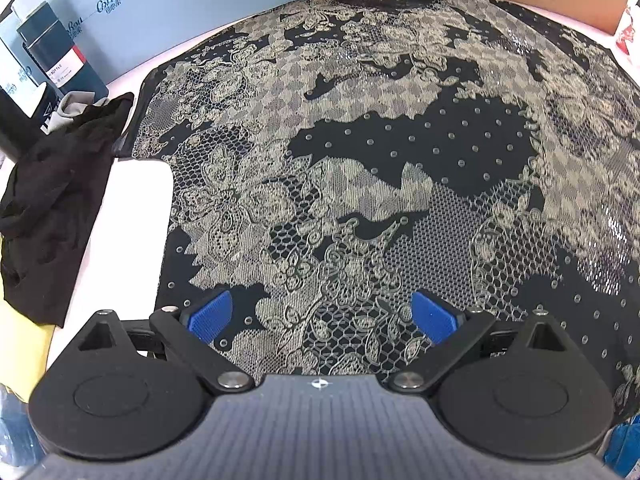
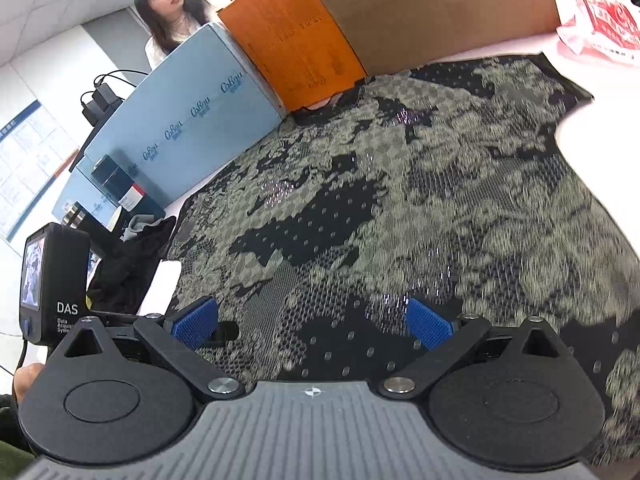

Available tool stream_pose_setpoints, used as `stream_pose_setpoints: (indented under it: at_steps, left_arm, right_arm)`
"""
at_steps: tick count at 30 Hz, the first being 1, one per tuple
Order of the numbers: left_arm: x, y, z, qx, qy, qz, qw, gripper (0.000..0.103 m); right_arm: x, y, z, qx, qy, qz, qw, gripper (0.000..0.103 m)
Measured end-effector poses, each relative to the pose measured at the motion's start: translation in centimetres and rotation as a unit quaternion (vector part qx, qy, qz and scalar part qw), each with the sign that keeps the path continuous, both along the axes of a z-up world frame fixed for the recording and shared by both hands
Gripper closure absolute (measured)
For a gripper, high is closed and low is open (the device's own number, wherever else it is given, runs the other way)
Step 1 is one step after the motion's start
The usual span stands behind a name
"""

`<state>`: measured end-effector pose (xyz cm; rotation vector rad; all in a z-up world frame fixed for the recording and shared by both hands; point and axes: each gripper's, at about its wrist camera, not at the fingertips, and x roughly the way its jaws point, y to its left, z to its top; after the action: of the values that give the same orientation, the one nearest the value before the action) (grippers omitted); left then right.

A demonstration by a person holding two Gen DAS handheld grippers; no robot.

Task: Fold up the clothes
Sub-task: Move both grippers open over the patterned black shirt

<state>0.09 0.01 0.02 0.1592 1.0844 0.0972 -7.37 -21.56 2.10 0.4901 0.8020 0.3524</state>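
Black-and-beige lace-print fabric fills nearly everything ahead of both sets of jaws: a short-sleeved patterned top (image 1: 360,152) lies spread flat on the white table (image 1: 136,208), neckline at the far edge against the orange box (image 2: 296,44), hem running under the jaws and out of sight. It shows no fold, which fits a garment laid out ready as well as one opened out again. It looks thin, soft and limp, likely to sag and slide when lifted, with glinting specks that may be sequins and could snag; a sleeve end or a hem corner seems the soundest place to pinch.

Beyond the far left stands a pale blue carton (image 1: 168,20); a brown cardboard box (image 2: 432,12) sits far right. A crumpled black garment (image 1: 52,200) lies off to the left of the jaws.

Both tools hang just above the cloth, the left gripper (image 1: 322,316) and right gripper (image 2: 312,322) each spread wide with nothing between the blue pads.

The right wrist view is smeared by motion, so the pattern there blurs, and the top's right sleeve is cut off in the left view.
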Motion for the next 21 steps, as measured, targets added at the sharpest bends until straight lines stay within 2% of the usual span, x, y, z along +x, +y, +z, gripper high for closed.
stream_pose_setpoints:
  at_steps: [3,6,11,21]
  left_arm:
    - [0.2,0.0,0.0,-0.002,-0.001,0.004,1.0000,0.006]
    - [0.5,0.0,0.1,-0.004,-0.001,0.008,1.0000,0.006]
    - [1.7,-0.2,0.4,-0.003,0.002,0.012,0.9999,0.006]
    - [2.7,-0.3,-0.2,-0.001,0.015,0.015,0.9998,0.006]
  right_arm:
    - [0.1,-0.2,-0.1,0.000,-0.002,0.003,1.000,0.001]
    - [2.4,-1.0,0.2,0.004,0.015,0.006,1.000,0.000]
    - [2.7,-0.7,0.7,-0.026,-0.024,0.005,0.999,0.000]
    - [3.7,-0.9,-0.3,-0.028,-0.004,0.001,1.000,0.000]
